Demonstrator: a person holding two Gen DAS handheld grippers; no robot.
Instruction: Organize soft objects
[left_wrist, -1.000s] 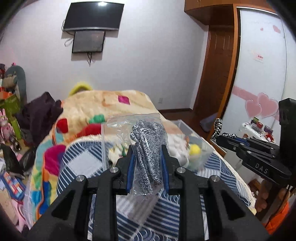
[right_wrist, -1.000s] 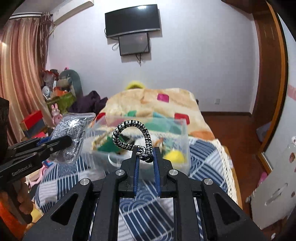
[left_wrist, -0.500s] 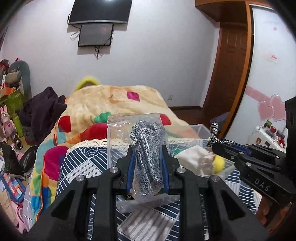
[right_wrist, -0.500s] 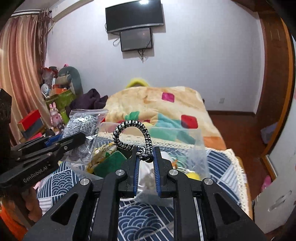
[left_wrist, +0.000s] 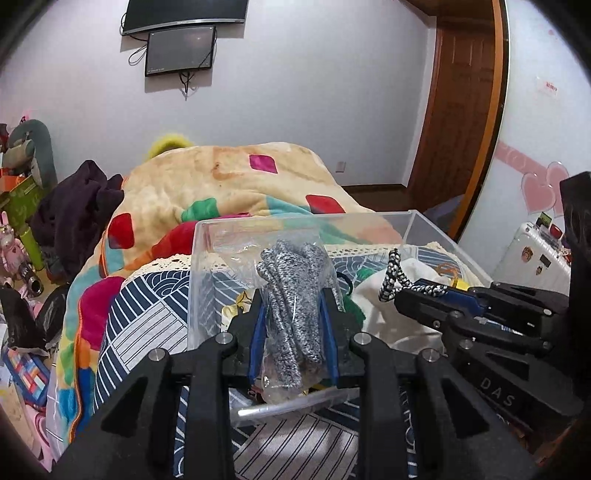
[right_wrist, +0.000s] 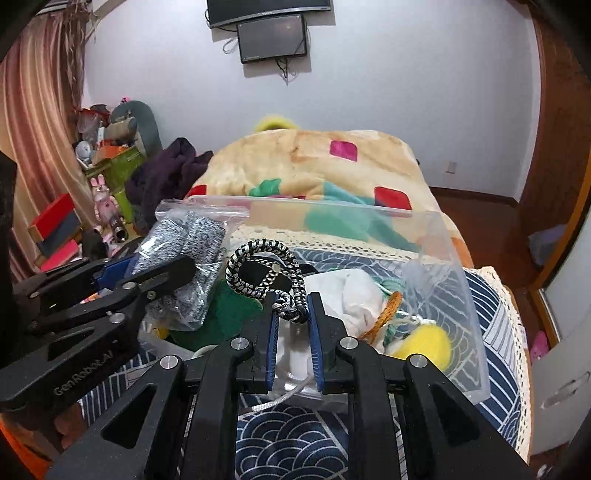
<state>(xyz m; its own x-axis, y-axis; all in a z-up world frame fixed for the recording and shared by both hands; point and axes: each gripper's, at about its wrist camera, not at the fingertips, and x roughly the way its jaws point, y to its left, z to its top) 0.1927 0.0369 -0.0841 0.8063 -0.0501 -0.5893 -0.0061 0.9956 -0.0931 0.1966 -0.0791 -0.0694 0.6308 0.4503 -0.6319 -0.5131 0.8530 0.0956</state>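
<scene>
Over the clear rectangular plastic bin (left_wrist: 207, 280), which sits on the blue-and-white patterned bedspread (right_wrist: 295, 446), both grippers are positioned with loads in hand. The left gripper (left_wrist: 293, 332) has its jaws closed to a moderate gap on a clear plastic zip bag of speckled grey-and-white knit fabric (left_wrist: 295, 295), pinched at its lower half; the bag stands upright above the near wall of the bin. The right gripper (right_wrist: 291, 332) has its jaws drawn in narrowly on the knotted end of a black-and-white braided rope loop (right_wrist: 264, 267), the loop rising free above the bin interior.

Progress assessment: partly complete. Already lying inside the bin are a white cloth bundle (right_wrist: 351, 295), a green fabric piece (right_wrist: 225, 310), a yellow fuzzy ball (right_wrist: 424, 343) and an orange cord (right_wrist: 384, 317). Neither held item has been released; deposit of both remains outstanding. Whether further soft items await collection elsewhere cannot be determined.

View comparison: the right wrist view shows the bin contents plainly, including the yellow ball and orange cord at the bin's right, and shows the bag's sealed top edge level with the bin's far rim. The left wrist view hides most of those contents behind the bag, but shows the right gripper (left_wrist: 424, 291) side-on at the bin's right wall, with the rope (left_wrist: 391, 275) projecting over the white cloth (left_wrist: 402, 295), confirming it is above the bin rather than outside it.
</scene>
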